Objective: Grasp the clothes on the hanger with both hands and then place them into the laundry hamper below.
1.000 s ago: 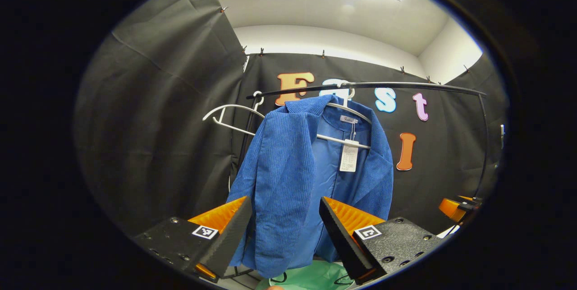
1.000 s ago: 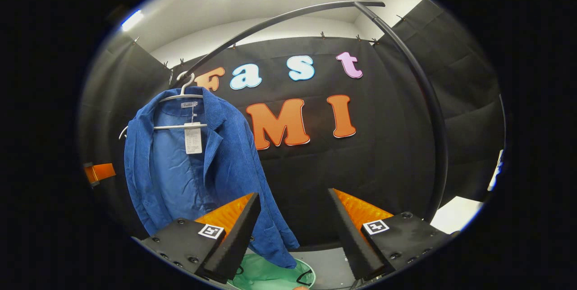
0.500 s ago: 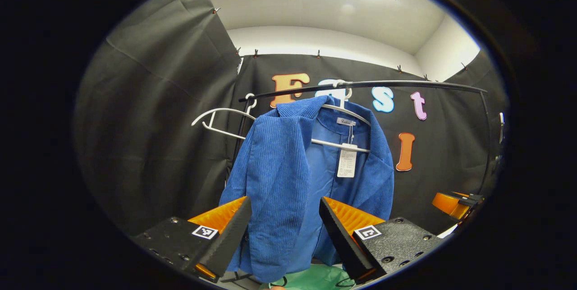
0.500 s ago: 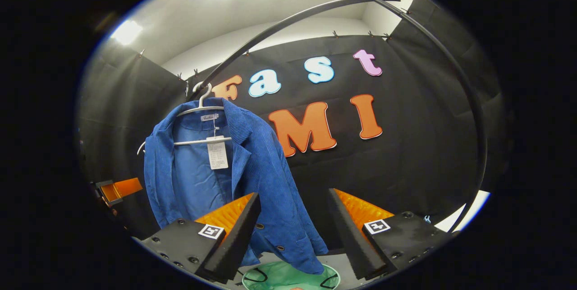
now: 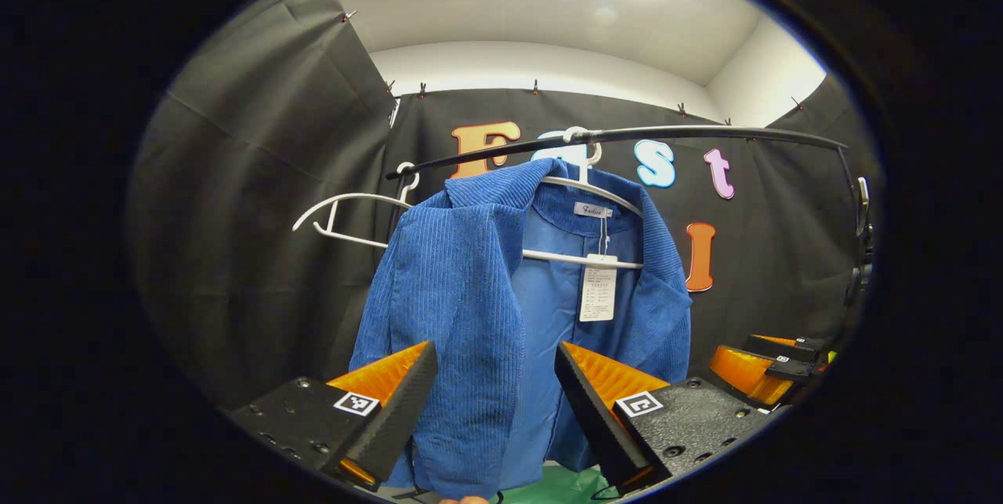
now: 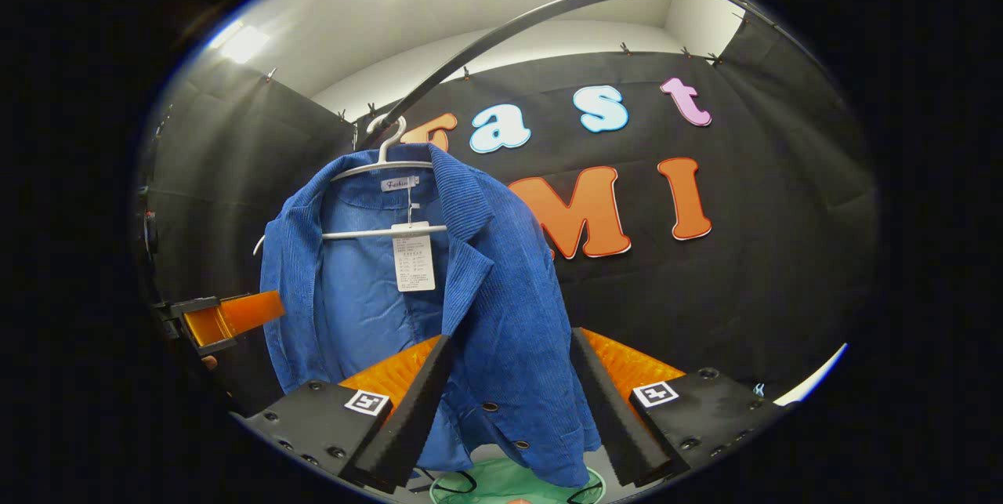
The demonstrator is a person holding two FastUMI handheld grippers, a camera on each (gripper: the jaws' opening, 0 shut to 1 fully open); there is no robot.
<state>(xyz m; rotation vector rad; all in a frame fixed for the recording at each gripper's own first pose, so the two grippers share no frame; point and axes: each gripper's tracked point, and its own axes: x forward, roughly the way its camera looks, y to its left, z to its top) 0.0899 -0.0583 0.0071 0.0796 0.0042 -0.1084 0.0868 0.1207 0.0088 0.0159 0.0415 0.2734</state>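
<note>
Blue jacket [image 5: 478, 308] hangs on a white hanger [image 5: 584, 190] at twelve o'clock; we approach, left gripper [image 5: 490, 378] and right gripper [image 6: 509, 375] both wide apart, empty. Next, close on each front panel.

My left gripper view looks up and forward along my fingers [image 5: 584, 418], close to the blue jacket [image 5: 478, 308]. My right gripper view does the same from the jacket's [image 6: 501, 308] other side. Both share the jacket, its white hanger [image 5: 584, 186] and the black rail [image 6: 501, 26].
</note>
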